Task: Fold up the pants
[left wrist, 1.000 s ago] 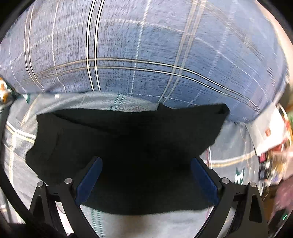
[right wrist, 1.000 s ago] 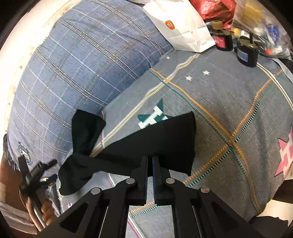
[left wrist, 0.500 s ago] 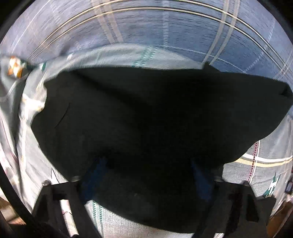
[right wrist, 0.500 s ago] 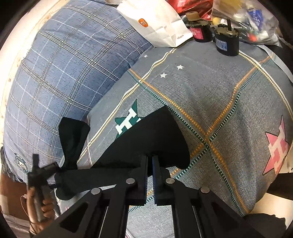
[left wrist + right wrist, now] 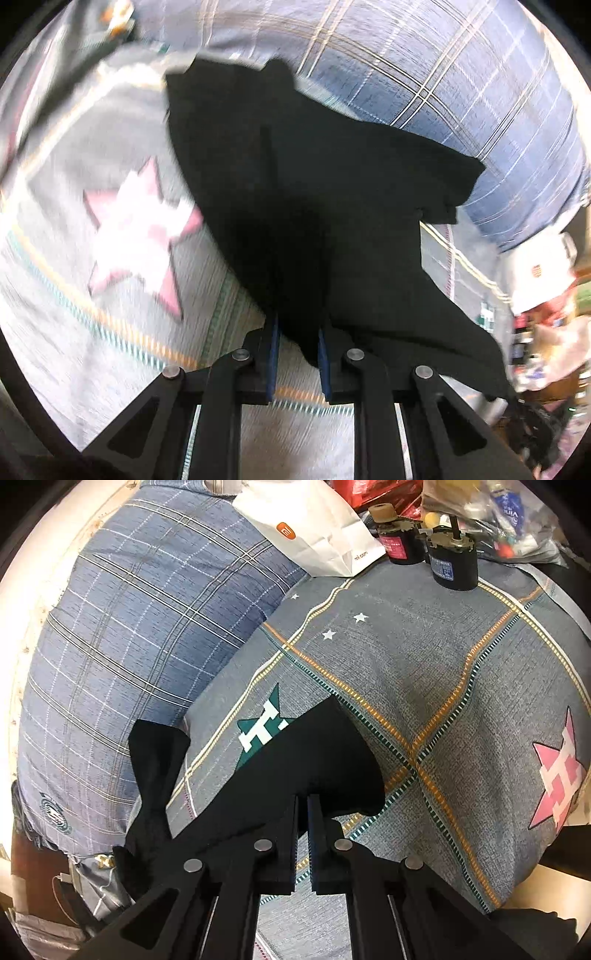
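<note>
The black pants (image 5: 332, 192) lie on a grey patterned bedspread (image 5: 110, 314), held off it at both ends. My left gripper (image 5: 297, 332) is shut on a bunched edge of the pants, which fan out ahead of it. In the right wrist view the pants (image 5: 314, 760) stretch from my right gripper (image 5: 303, 805), shut on their near edge, down to the lower left. One end (image 5: 155, 753) drapes against the blue plaid pillow (image 5: 140, 635).
A white paper bag (image 5: 314, 535) and two black cylindrical devices (image 5: 454, 568) stand at the far end of the bedspread (image 5: 461, 701) beside cluttered bags. The blue plaid pillow (image 5: 461, 92) lines one side. A pink star pattern (image 5: 136, 232) marks the cloth.
My left gripper has shut on the pants and swung round, lifting the edge. My right gripper has stayed shut on the pants, whose far corner has curled toward it.
</note>
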